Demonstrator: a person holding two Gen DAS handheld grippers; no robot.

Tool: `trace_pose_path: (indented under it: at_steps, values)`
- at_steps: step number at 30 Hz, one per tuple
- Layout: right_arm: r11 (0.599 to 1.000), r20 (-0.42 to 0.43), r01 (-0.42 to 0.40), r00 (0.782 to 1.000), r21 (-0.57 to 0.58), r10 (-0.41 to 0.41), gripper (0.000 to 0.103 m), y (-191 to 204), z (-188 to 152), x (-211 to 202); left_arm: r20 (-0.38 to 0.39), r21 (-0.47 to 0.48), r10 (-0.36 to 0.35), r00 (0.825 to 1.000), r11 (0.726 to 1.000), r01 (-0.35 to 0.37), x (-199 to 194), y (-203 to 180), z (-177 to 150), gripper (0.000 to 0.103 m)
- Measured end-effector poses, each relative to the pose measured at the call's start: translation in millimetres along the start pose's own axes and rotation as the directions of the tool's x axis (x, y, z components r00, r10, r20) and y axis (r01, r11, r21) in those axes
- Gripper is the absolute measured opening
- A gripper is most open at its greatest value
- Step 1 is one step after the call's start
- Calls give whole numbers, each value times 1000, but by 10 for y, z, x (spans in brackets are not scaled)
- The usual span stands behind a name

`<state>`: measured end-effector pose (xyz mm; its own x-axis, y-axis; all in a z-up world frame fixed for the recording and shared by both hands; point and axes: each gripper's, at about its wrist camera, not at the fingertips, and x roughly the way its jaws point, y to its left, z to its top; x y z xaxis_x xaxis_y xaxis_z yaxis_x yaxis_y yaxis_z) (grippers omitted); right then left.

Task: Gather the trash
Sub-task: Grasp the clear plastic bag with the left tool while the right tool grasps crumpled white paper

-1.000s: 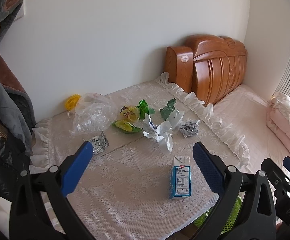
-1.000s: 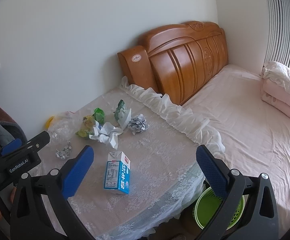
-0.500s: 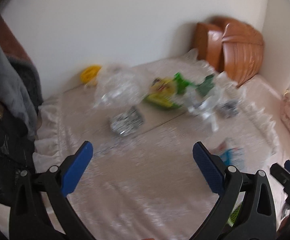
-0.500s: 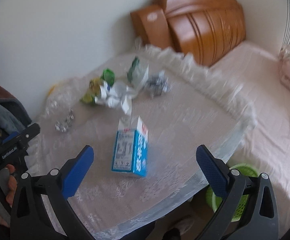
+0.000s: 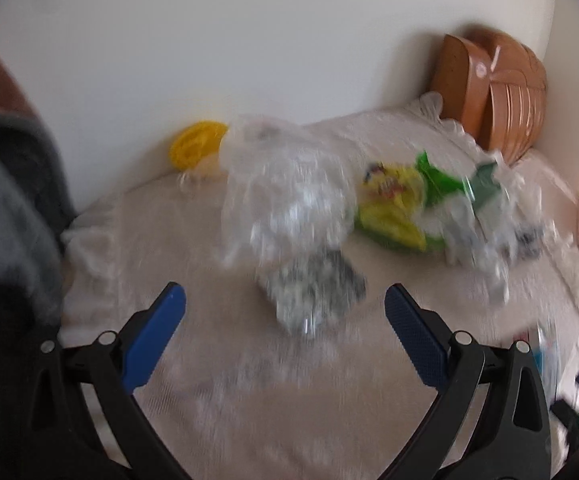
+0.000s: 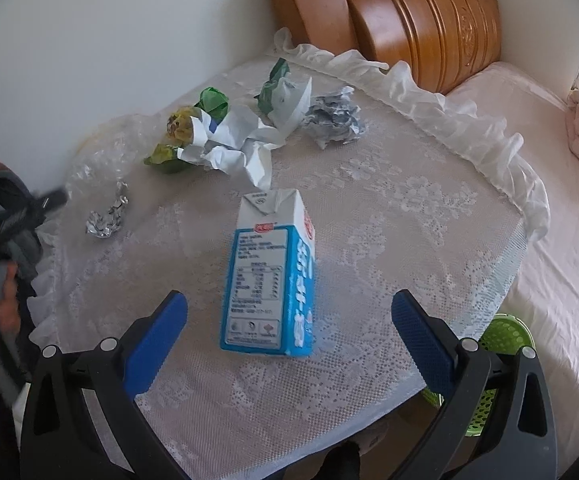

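Trash lies on a lace-covered table (image 6: 389,208). A blue and white milk carton (image 6: 273,276) stands upright near the front, just beyond my open, empty right gripper (image 6: 289,312). Behind it lie crumpled white paper (image 6: 233,148), green and yellow wrappers (image 6: 193,128), a grey paper ball (image 6: 333,120) and a foil ball (image 6: 105,220). In the blurred left wrist view, my left gripper (image 5: 285,308) is open and empty, close in front of the foil ball (image 5: 313,292). A clear plastic bag (image 5: 285,184) and yellow-green wrappers (image 5: 397,204) lie behind it.
A green basket (image 6: 501,356) stands on the floor beside the table's right front corner. A bed (image 6: 549,184) with a wooden headboard (image 6: 417,20) lies to the right. Dark clothing (image 5: 5,208) hangs at the left. A yellow object (image 5: 195,148) sits by the wall.
Both grippers have moved forward and down towards the table. The left one swung left to face the foil ball; the right one closed in on the milk carton. Both stayed open.
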<state>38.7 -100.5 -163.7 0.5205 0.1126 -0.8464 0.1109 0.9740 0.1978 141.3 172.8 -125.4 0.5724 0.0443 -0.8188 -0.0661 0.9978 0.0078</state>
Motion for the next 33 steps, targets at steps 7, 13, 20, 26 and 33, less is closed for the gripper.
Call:
trace_pose_path:
  at_steps: [7, 13, 20, 26, 33]
  values:
    - [1000, 24, 6, 1000, -12, -6, 101, 86, 168, -13, -88, -34, 12, 996, 999, -15, 779, 80, 512, 90]
    - [999, 41, 5, 999, -38, -3, 101, 149, 387, 44, -150, -100, -58, 987, 994, 43, 1045, 127, 587, 26]
    - [973, -19, -34, 999, -228, 30, 101, 442, 889, 410, -74, -107, -131, 989, 987, 123, 677, 106, 526, 16]
    - [771, -47, -11, 999, -637, -25, 101, 829, 1120, 714, 5, -73, -168, 986, 983, 168, 203, 82, 520, 15]
    - [524, -101, -32, 990, -851, -102, 101, 1017, 1169, 1250, 48, -60, -182, 982, 981, 185, -194, 117, 384, 15]
